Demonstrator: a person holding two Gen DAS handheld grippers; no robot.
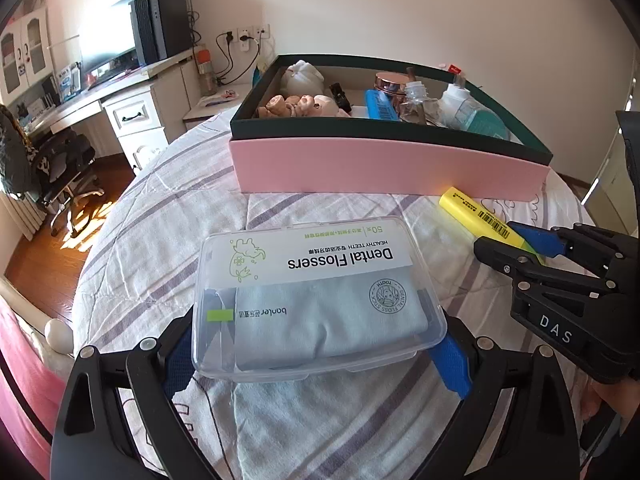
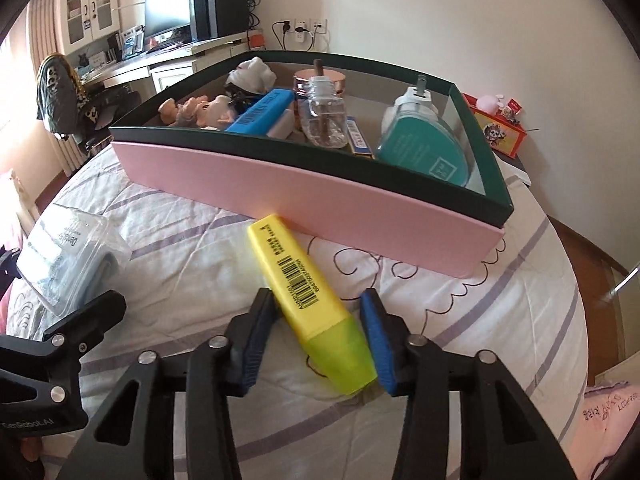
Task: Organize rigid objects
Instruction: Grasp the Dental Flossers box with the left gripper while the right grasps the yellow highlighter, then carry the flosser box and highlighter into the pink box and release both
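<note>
A clear plastic box of dental flossers (image 1: 316, 292) lies on the striped bedspread, and my left gripper (image 1: 316, 344) straddles its near end with a blue pad against each side. My right gripper (image 2: 316, 296) is shut on a yellow highlighter (image 2: 296, 280) with a green cap, which lies slantwise on the bedspread just before the pink box. In the left wrist view the right gripper (image 1: 494, 234) reaches in from the right over the highlighter (image 1: 472, 212). The flosser box (image 2: 68, 252) also shows at the left of the right wrist view.
A long pink box with a dark green rim (image 1: 380, 168) (image 2: 320, 196) stands across the bed behind both objects. It holds a blue case (image 2: 260, 112), a clear bottle (image 2: 324, 116), a teal bottle (image 2: 424, 148) and small figurines. Beyond stand a desk, a chair and a wall.
</note>
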